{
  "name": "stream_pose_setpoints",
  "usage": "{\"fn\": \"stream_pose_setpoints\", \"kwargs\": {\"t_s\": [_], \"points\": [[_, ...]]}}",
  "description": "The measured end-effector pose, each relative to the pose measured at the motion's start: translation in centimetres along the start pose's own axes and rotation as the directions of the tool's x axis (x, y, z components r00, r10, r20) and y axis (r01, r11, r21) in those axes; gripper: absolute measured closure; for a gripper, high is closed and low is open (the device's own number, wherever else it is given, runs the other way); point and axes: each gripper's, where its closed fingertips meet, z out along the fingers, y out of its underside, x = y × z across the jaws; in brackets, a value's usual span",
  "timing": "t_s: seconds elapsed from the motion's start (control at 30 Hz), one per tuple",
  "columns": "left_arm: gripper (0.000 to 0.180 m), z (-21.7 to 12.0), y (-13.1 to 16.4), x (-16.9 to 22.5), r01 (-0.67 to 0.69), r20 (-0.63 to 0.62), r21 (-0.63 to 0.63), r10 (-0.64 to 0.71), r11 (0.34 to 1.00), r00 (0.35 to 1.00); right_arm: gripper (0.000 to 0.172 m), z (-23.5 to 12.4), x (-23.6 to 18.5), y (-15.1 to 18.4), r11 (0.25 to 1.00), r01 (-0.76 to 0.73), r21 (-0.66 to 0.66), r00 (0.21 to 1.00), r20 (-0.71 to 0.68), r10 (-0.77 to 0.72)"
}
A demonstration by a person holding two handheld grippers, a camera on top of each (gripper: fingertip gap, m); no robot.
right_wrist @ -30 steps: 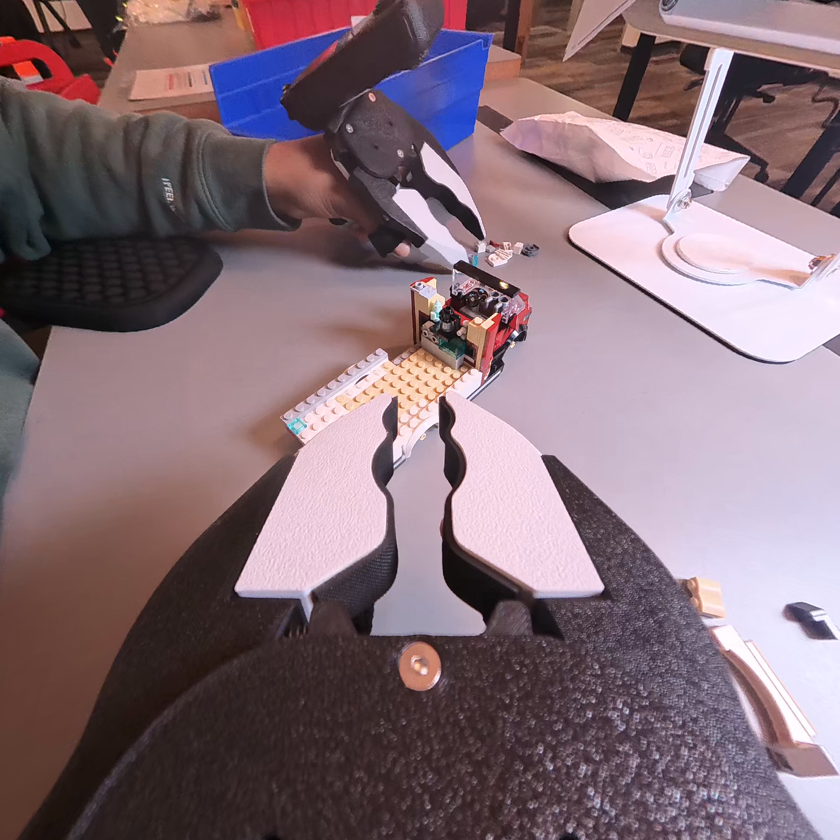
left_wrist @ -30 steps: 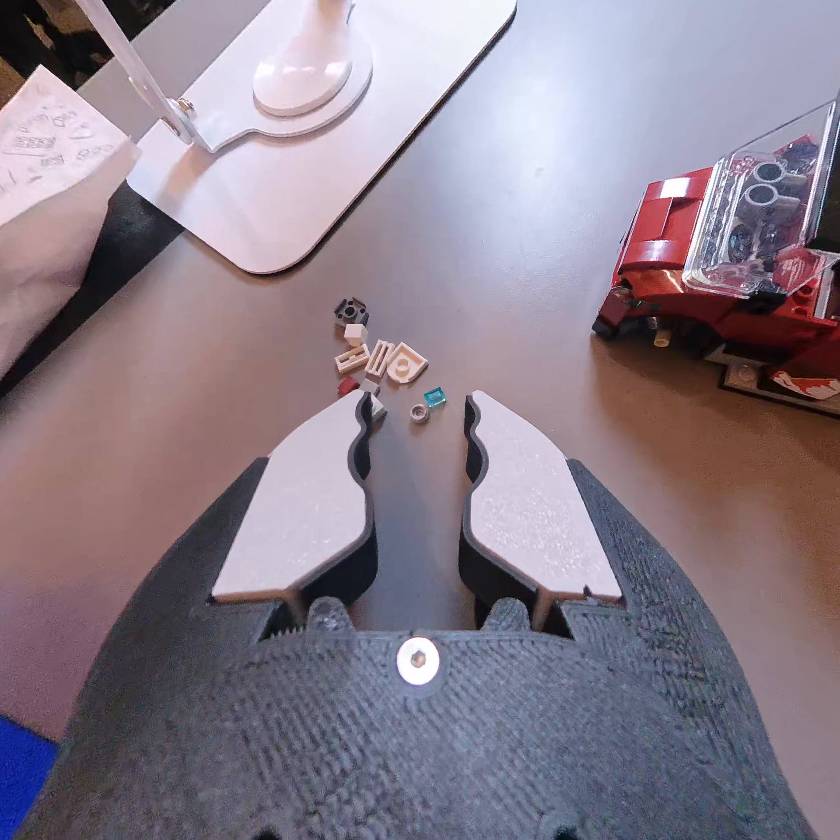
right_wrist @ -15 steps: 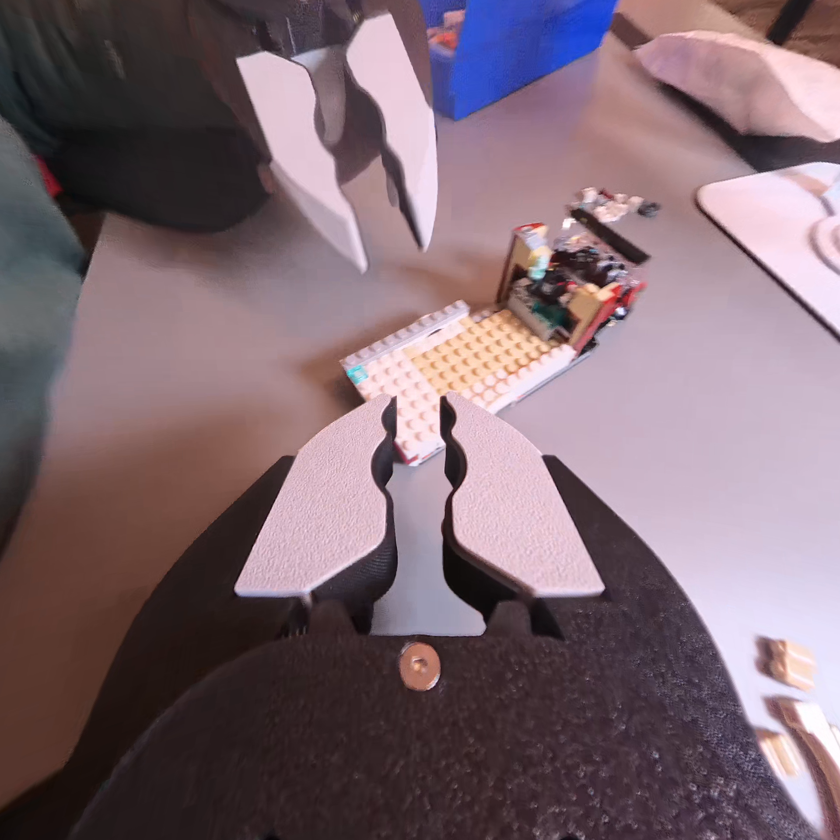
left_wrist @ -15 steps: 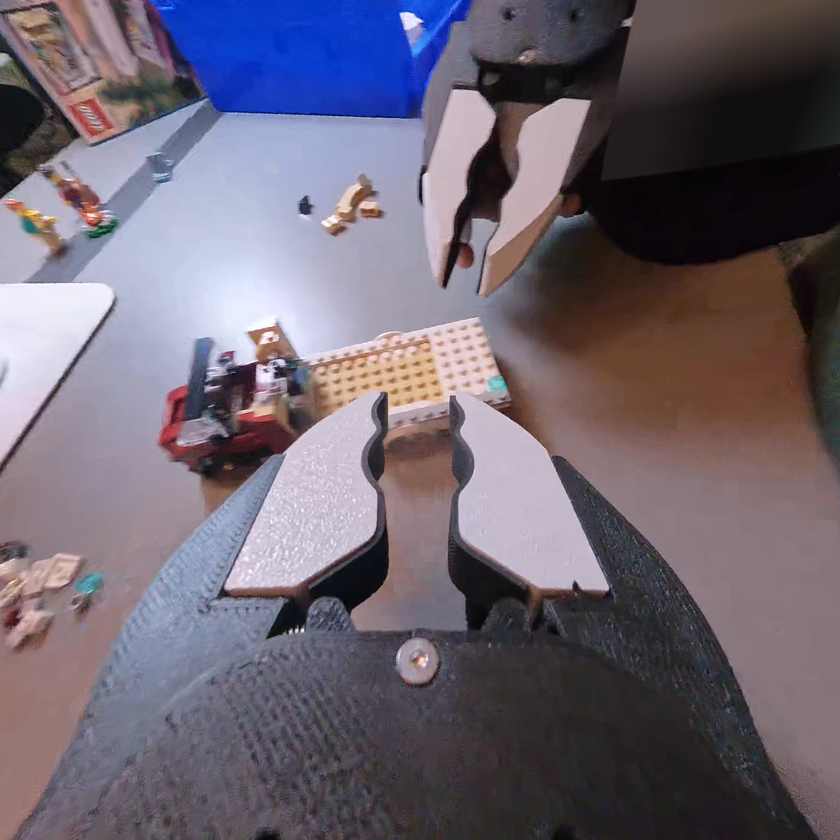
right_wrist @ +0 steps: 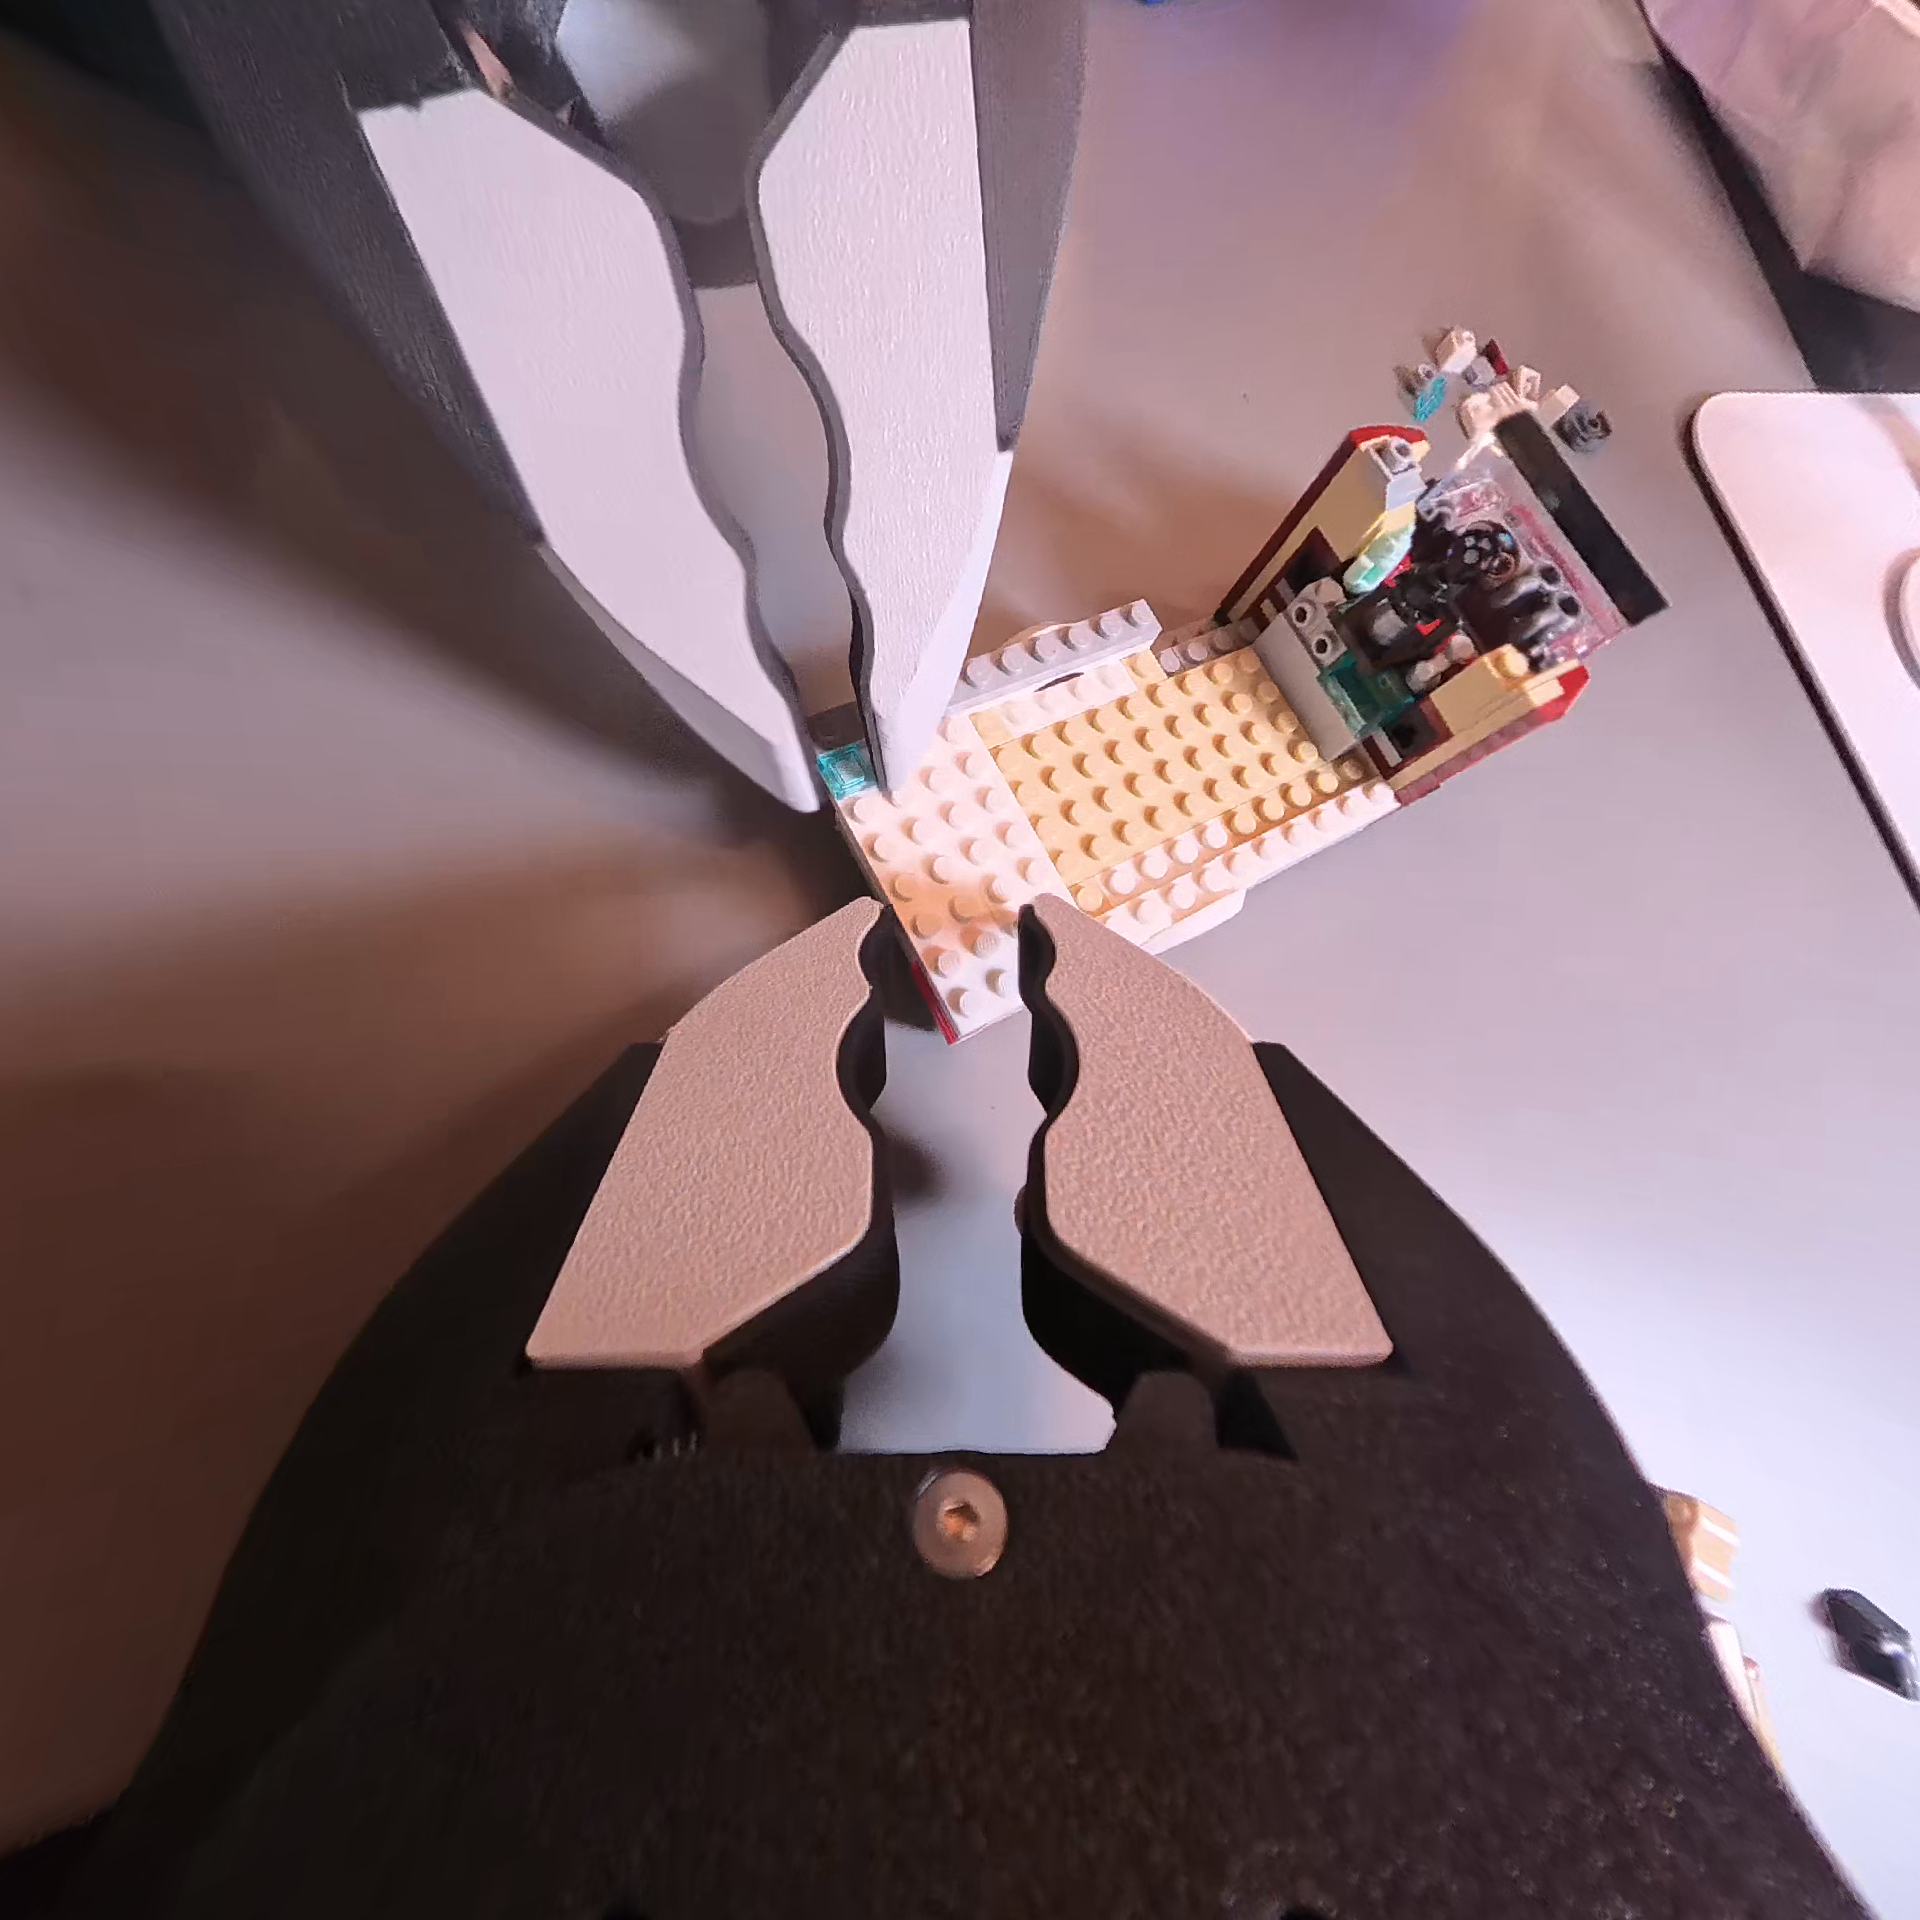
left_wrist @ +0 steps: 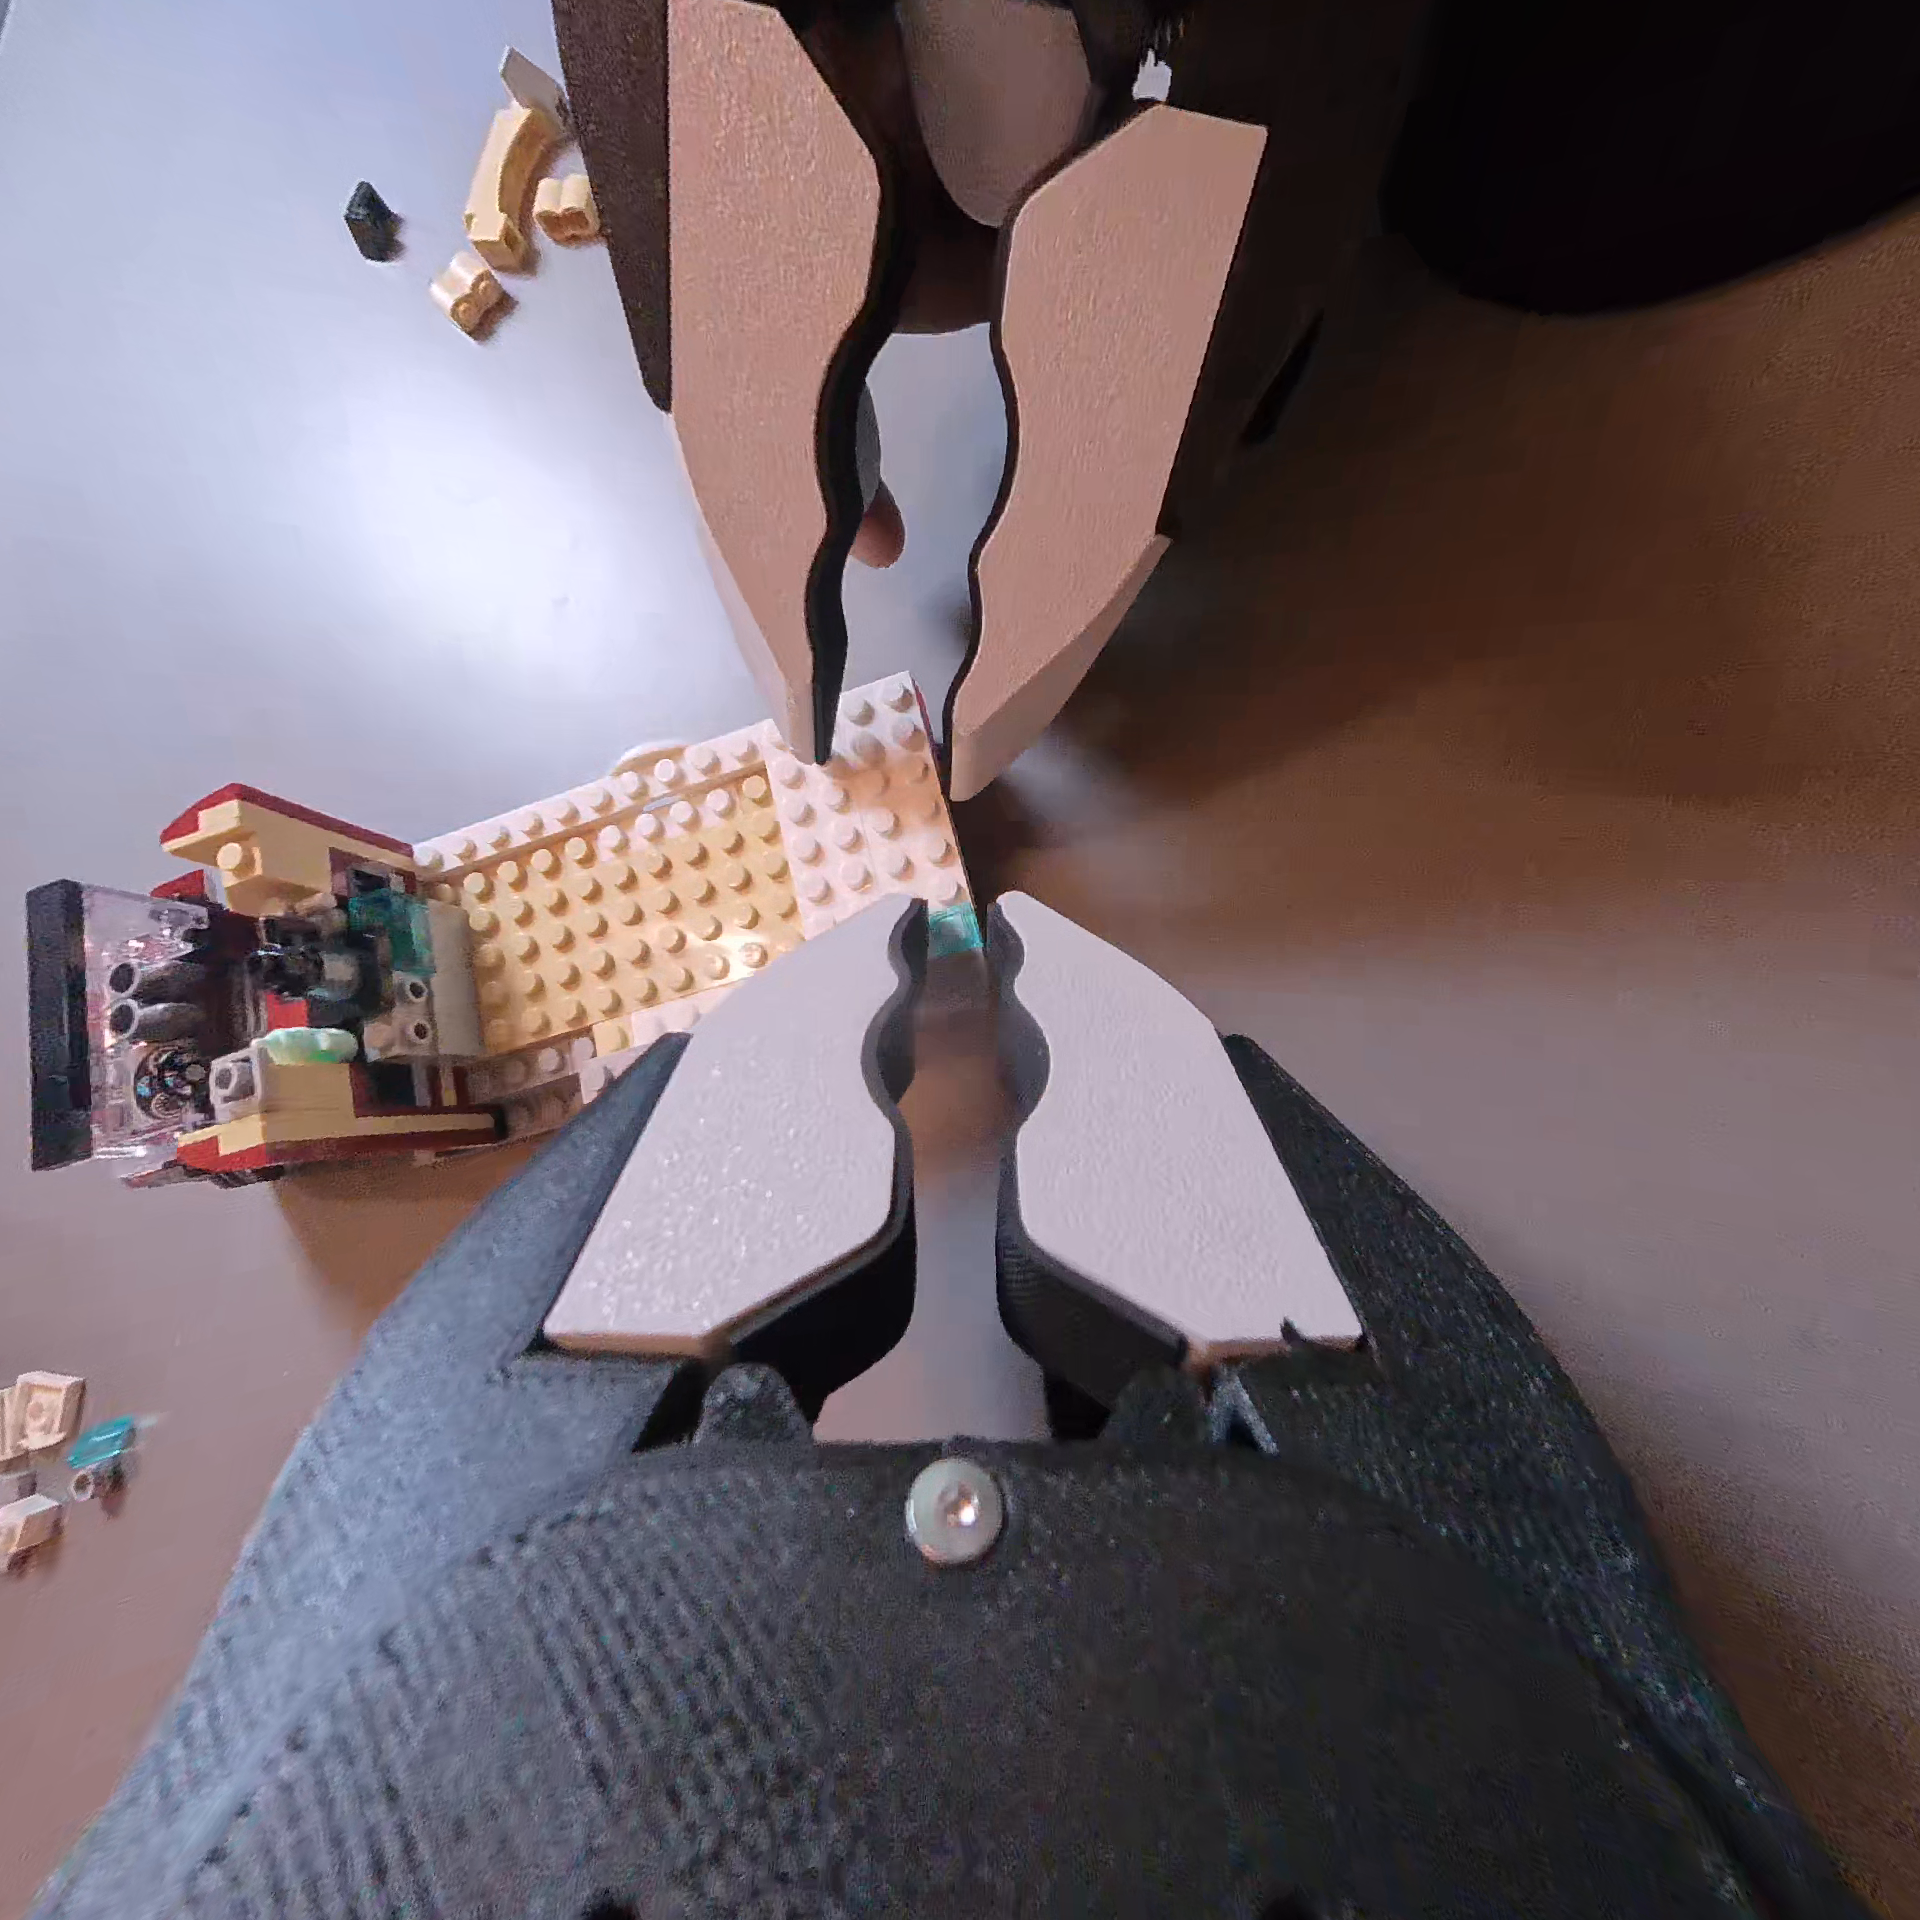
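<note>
A white and tan studded plate (left_wrist: 862, 831) lies on the table, joined to a dark red brick vehicle (left_wrist: 260, 997). A small teal tile (left_wrist: 951, 932) sits on the plate's near corner. My left gripper (left_wrist: 954, 914) is closed around it, with a pad against each side. The right wrist view shows the same: the left gripper (right_wrist: 844, 788) comes down from above onto the tile (right_wrist: 840, 771). My right gripper (right_wrist: 951, 920) is open. Its tips straddle the opposite corner of the plate (right_wrist: 956, 831), with a dark gap at the left pad. It also shows in the left wrist view (left_wrist: 883, 774).
Loose tan pieces (left_wrist: 509, 197) and a small black piece (left_wrist: 369, 213) lie beyond the plate. A cluster of small white and teal pieces (right_wrist: 1486, 374) lies behind the vehicle (right_wrist: 1455, 582). A white stand base (right_wrist: 1829, 540) is at the right, and a person's dark sleeve (left_wrist: 1662, 156) is behind the right gripper. Left and right tips are no more than a few centimetres apart.
My left gripper swung away from the small loose pieces to the plate's corner, and its jaws narrowed around the teal tile. My right gripper moved in over the opposite corner and opened a little.
</note>
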Motion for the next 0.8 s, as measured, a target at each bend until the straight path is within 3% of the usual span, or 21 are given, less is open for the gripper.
{"fn": "stream_pose_setpoints", "kwargs": {"t_s": [0.2, 0.43, 0.8], "points": [[0.171, -1.2, 1.3, -0.1, -0.066, -0.003, -0.075, 0.066, 0.995, 0.998, 0.149, 0.4, -1.3, -0.9, 1.0, -0.012, 0.012, 0.999, 0.047, 0.011], [0.171, -1.7, 2.1, -0.3, -0.095, -0.015, -0.086, 0.094, 0.992, 0.995, 0.124, 1.8, -0.9, -2.0, 0.998, 0.046, -0.034, 0.993, 0.109, -0.042], [0.171, -2.4, 2.4, -0.1, -0.153, -0.096, -0.059, 0.147, 0.987, 0.984, 0.126, 2.5, -1.2, -1.7, 0.999, 0.008, -0.036, 0.99, 0.141, -0.003]]}}
